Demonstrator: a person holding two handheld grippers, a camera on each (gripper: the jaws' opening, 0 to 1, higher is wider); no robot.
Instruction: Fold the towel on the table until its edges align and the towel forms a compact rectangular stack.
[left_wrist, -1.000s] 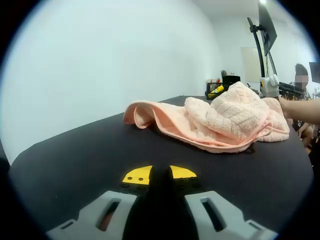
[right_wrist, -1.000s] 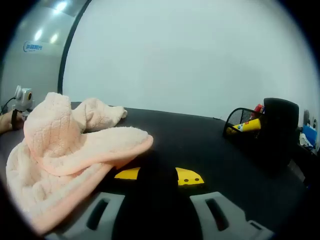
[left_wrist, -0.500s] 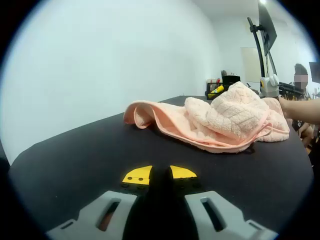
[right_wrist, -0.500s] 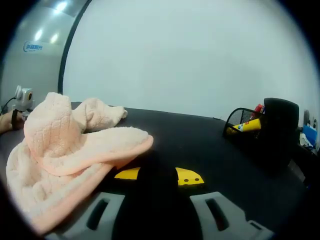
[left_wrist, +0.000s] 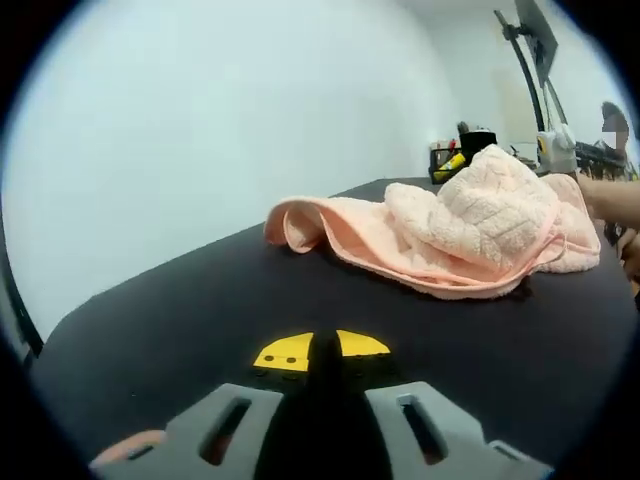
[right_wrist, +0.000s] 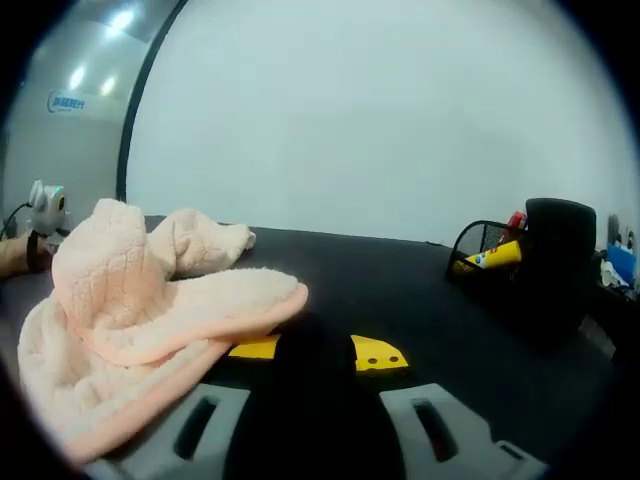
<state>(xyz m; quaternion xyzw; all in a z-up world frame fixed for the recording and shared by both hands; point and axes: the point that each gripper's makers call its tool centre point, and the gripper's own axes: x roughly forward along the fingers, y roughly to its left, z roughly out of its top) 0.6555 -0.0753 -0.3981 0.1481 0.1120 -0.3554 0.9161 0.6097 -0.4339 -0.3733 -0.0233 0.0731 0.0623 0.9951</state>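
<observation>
Towel (left_wrist: 450, 230) crumpled; table (left_wrist: 180, 300) edge apparently close.

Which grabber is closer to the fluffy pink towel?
Right. The fluffy pink towel lies heaped just beside the right gripper, its edge by the left jaw tip. The left gripper sits back, with bare black table between it and the towel.

My left gripper view looks low across the bench (left_wrist: 150, 320) toward the towel (left_wrist: 450, 235) ahead-right; my right gripper view sits nearer, towel (right_wrist: 150, 320) at left. Both share them.
</observation>
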